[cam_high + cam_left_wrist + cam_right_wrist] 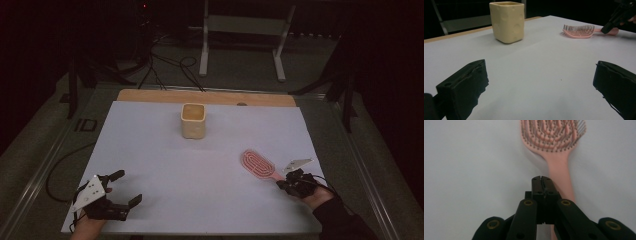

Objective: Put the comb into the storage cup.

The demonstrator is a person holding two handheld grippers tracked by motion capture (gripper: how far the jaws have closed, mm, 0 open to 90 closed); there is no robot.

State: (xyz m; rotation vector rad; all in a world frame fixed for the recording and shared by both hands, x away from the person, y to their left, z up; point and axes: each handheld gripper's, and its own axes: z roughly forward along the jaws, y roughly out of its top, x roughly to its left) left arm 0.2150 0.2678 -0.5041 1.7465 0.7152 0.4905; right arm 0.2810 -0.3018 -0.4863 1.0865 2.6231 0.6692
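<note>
One pink hairbrush [258, 164] lies flat on the white worktop [200, 165], bristles up, on the person's right side. Its handle points toward the right gripper [287, 183]. In the right gripper view the brush [554, 142] fills the top and the handle runs down beside the black jaws. The jaws are pressed together with nothing between them. They sit just over the handle, a little to its side, and I cannot tell if they touch it.

The job in hand looks like picking up the brush. To do it well, I think the jaws must first come apart, then go down with one on each side of the thin handle. They should close on the middle of the handle, not on the bristles, so the brush does not tip or slide away. A slow, straight lift would keep it steady.

Farther back, near the middle of the worktop, stands a yellow cup [193, 120] with a square mouth. It is well apart from the brush. In the left gripper view the cup [507, 21] looks bumpy and has no handle.

The left gripper [120, 192] rests near the front left corner of the worktop. Its jaws are wide apart and hold nothing.

I can read no words, brands or labels on the brush, the cup or the worktop.
</note>
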